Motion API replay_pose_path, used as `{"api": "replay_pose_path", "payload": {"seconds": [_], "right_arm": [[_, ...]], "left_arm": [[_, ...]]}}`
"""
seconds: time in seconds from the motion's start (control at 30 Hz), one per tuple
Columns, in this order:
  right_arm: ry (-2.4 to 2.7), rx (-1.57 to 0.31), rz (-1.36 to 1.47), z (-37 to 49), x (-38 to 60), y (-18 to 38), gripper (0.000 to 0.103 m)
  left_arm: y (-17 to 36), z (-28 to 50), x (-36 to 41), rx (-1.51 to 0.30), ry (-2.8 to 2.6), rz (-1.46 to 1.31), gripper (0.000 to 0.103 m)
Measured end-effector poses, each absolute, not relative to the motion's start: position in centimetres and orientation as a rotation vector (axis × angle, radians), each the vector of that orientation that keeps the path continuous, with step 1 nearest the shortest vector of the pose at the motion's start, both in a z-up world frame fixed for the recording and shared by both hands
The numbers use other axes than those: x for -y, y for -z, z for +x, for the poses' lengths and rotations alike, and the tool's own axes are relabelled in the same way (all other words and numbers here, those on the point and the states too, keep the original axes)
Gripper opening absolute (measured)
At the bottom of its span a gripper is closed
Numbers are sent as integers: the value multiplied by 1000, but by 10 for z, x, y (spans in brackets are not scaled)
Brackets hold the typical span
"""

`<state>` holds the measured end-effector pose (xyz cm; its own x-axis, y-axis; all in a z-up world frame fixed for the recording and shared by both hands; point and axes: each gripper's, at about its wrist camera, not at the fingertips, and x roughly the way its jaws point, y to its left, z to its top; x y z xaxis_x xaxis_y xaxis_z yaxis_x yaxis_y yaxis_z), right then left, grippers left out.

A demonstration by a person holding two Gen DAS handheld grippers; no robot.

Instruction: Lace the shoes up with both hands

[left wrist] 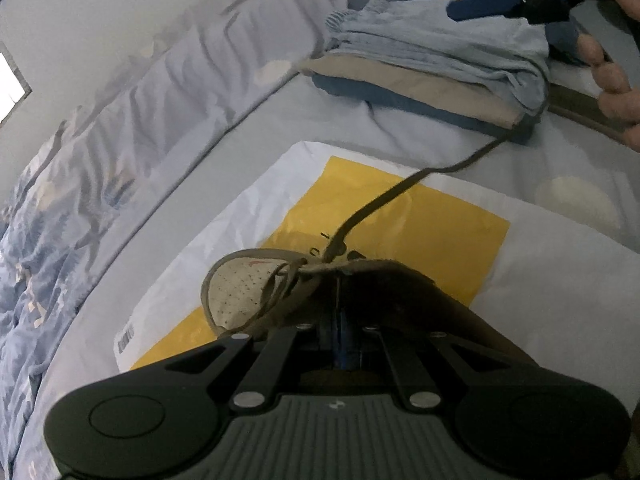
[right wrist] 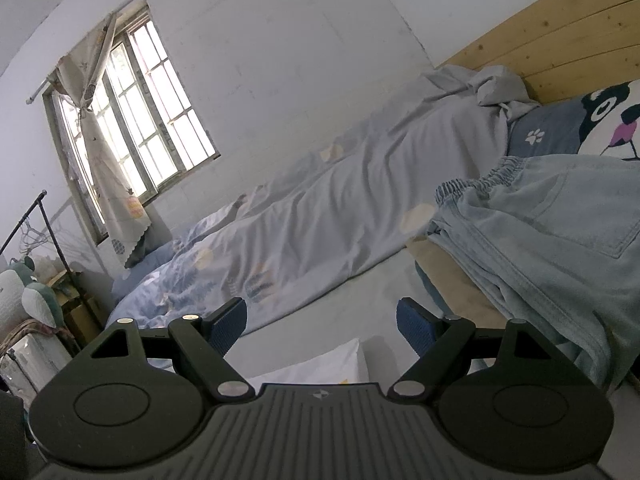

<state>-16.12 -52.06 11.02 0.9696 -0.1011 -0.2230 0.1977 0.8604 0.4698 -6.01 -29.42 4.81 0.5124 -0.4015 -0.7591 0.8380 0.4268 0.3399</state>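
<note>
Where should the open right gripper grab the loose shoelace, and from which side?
Probably mid-span on the shoelace, where it runs free across the yellow bag from the shoe. Bring the right gripper from above, straddling it crosswise; it lies flat and thin.

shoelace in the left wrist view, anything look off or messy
Yes. The brown shoelace is not threaded: one long end trails loose from the shoe across the yellow-and-white bag toward the folded clothes. The left claw is shut at the shoe's lacing.

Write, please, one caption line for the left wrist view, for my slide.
Closed left gripper at a shoe on a yellow-and-white bag, its lace trailing across the bed.
</note>
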Motion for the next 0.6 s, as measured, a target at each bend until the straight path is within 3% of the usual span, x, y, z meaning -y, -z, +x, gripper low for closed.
{"api": "replay_pose_path", "payload": {"seconds": [0.6], "right_arm": [[108,-227,505,-156,517,-109,84]], "left_arm": [[-53,-59,300,-602,860,762,0]]}}
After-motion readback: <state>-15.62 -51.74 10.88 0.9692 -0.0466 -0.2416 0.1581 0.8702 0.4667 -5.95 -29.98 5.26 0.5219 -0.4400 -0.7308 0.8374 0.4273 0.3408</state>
